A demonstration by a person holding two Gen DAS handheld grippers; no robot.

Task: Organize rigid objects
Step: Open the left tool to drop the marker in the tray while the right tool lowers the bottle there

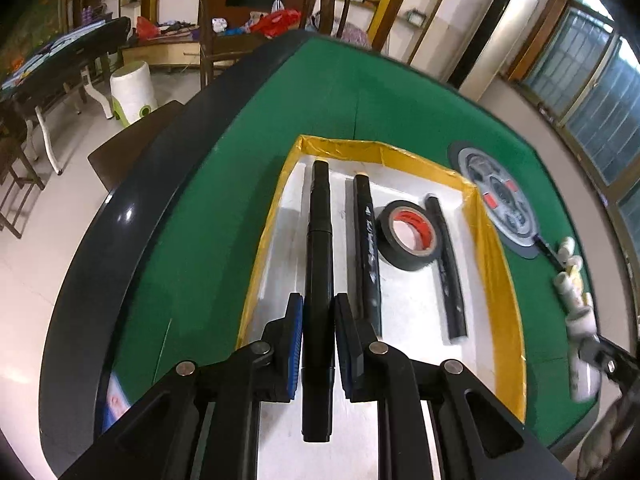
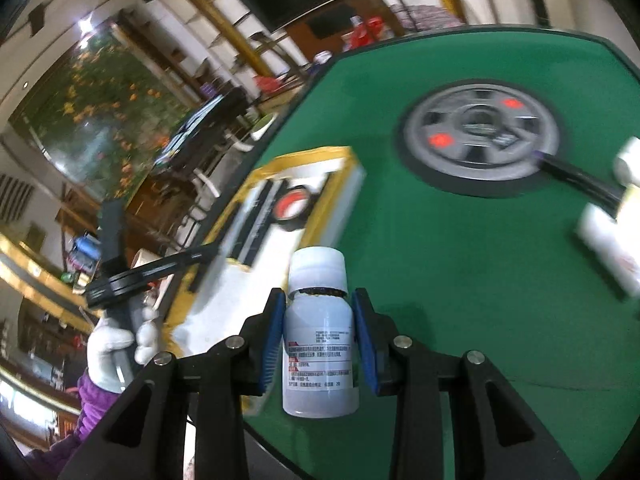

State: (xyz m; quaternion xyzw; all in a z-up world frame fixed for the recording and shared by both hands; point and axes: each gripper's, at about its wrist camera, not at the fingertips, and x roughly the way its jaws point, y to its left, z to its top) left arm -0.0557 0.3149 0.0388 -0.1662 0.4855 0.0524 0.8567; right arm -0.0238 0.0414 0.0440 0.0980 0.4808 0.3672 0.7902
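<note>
The left gripper [image 1: 316, 320] is clamped on a black marker [image 1: 319, 264], held lengthwise over the near left part of the yellow-rimmed tray [image 1: 486, 240]. The right gripper [image 2: 320, 334] pinches a small white bottle [image 2: 320, 344] by its body, above the near edge of the green table [image 2: 460, 280]. Both things look light and stiff. The marker's smooth round barrel may slip or roll, so a mid-barrel hold suits it. The bottle is plastic-looking and capped, with a printed label; gripping below its neck seems secure. In the tray lie two more markers and a tape roll [image 1: 408, 236].
</note>
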